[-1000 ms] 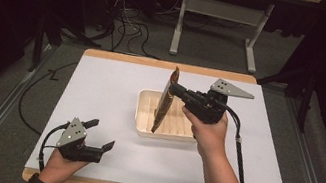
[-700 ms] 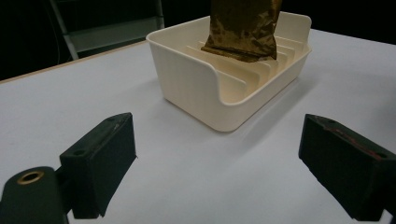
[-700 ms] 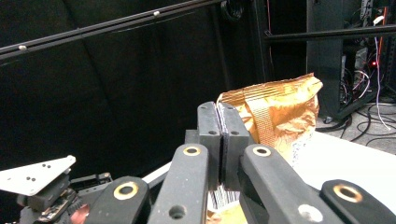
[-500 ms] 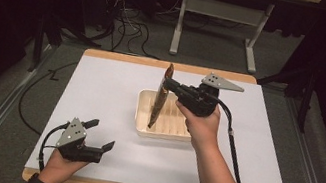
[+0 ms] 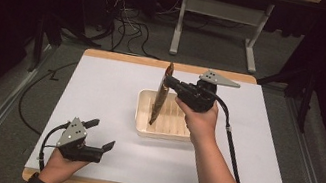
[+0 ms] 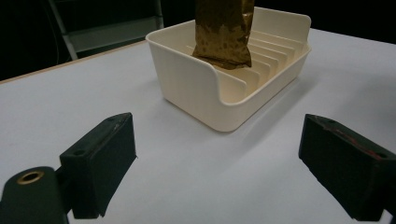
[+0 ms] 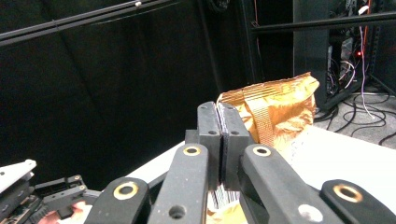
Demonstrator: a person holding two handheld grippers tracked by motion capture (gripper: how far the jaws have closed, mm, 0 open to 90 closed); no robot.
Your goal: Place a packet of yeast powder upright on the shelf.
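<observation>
A: Near edge first. Left gripper (image 5: 103,135) rests low on the worktop (image 5: 110,92) by the person's side, fingers (image 6: 100,161) spread wide, nothing between them. It points toward the tray.

B: And mid-table?

A: Cream slotted tray (image 5: 144,113), ribbed floor, sitting flat. The gold foil pouch (image 5: 161,93) hangs upright over it, lower corner down among the ribs or just above them; cannot tell if it touches.

B: Who holds it?

A: Right gripper (image 5: 171,80), fingers (image 7: 219,140) pressed together on the pouch's crimped top seal.

B: Progress?

A: My read: pouch picked up and carried to the tray, that part done. Left to do: seat it in a slot, let go, draw the hand back. Beyond the far edge, only dark floor and cables (image 5: 128,29).
</observation>
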